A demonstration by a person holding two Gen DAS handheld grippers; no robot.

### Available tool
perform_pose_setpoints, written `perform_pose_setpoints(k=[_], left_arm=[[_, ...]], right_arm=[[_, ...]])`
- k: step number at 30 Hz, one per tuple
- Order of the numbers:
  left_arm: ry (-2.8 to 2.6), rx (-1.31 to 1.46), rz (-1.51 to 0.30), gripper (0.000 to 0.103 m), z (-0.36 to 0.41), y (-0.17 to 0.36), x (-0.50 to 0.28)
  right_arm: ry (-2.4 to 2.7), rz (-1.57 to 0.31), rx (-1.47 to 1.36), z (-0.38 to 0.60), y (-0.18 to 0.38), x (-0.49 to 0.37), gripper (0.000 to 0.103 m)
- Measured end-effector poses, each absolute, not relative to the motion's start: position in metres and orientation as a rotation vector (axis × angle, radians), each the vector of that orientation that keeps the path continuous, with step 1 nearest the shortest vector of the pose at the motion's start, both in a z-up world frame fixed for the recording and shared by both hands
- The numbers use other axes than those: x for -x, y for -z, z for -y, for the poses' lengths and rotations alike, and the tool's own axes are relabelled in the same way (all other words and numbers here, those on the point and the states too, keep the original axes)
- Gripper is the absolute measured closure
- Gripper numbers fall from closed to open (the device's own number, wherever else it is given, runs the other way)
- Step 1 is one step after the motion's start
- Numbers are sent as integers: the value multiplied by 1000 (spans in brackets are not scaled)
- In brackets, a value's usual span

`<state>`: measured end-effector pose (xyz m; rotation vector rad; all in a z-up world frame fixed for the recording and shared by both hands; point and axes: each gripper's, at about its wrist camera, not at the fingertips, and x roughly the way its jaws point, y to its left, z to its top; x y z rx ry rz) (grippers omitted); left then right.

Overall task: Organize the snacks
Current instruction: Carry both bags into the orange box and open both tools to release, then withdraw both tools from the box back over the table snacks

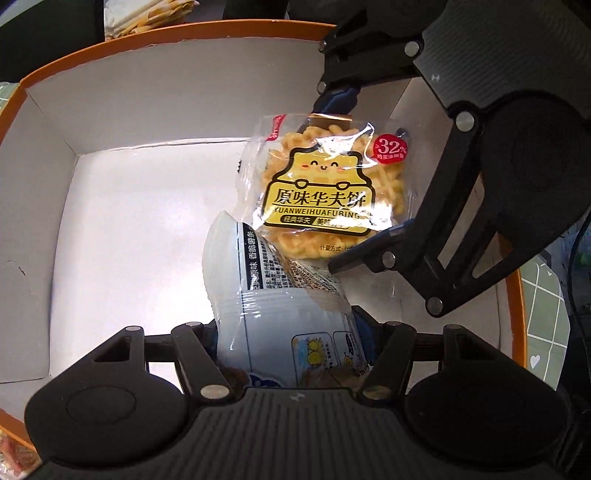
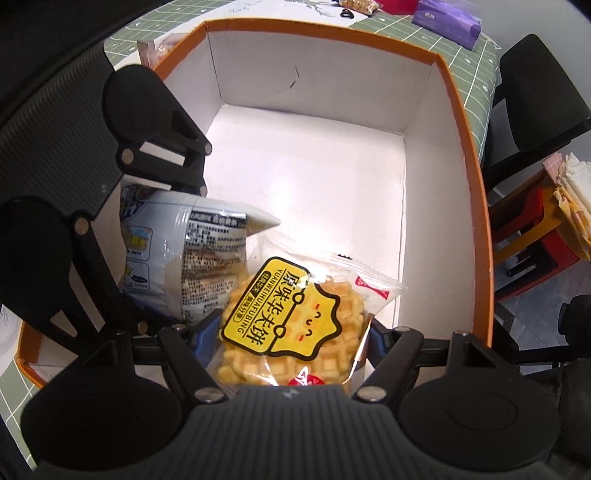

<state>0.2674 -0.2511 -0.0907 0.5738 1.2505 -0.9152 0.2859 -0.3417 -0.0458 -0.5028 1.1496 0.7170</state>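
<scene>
Both wrist views steeply down, close (shared box (image 1: pixel 177 96) interior)

In the left wrist view, the lower end of the blue-white snack bag (image 1: pixel 280 306) is covered by my left gripper (image 1: pixel 291 332), so its contact with the blue pads cannot be read. The waffle packet (image 1: pixel 317 184) overlaps the bag's upper corner. My right gripper (image 1: pixel 341 181) is cut off by the top and right edges. The stack of papers (image 1: pixel 147 16) is cropped by the top edge.

In the right wrist view, the waffle packet (image 2: pixel 291 325) has its near end hidden under the gripper body. The bag's fine print (image 2: pixel 207 266) is too small to read. The purple item (image 2: pixel 450 18) is cropped by the top edge.
</scene>
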Motion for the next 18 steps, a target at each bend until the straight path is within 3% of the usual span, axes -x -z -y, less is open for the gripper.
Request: perform_pose_setpoints(k=[5,18], left_arm=[[891,-562,-1287,13,256,91,-275],[810,-467,-1194,10,235,46,-286]], right_arm=[[-689,-1157,524,339,48,-287,28],[-619,-1057,474,350,-4,-271,21]])
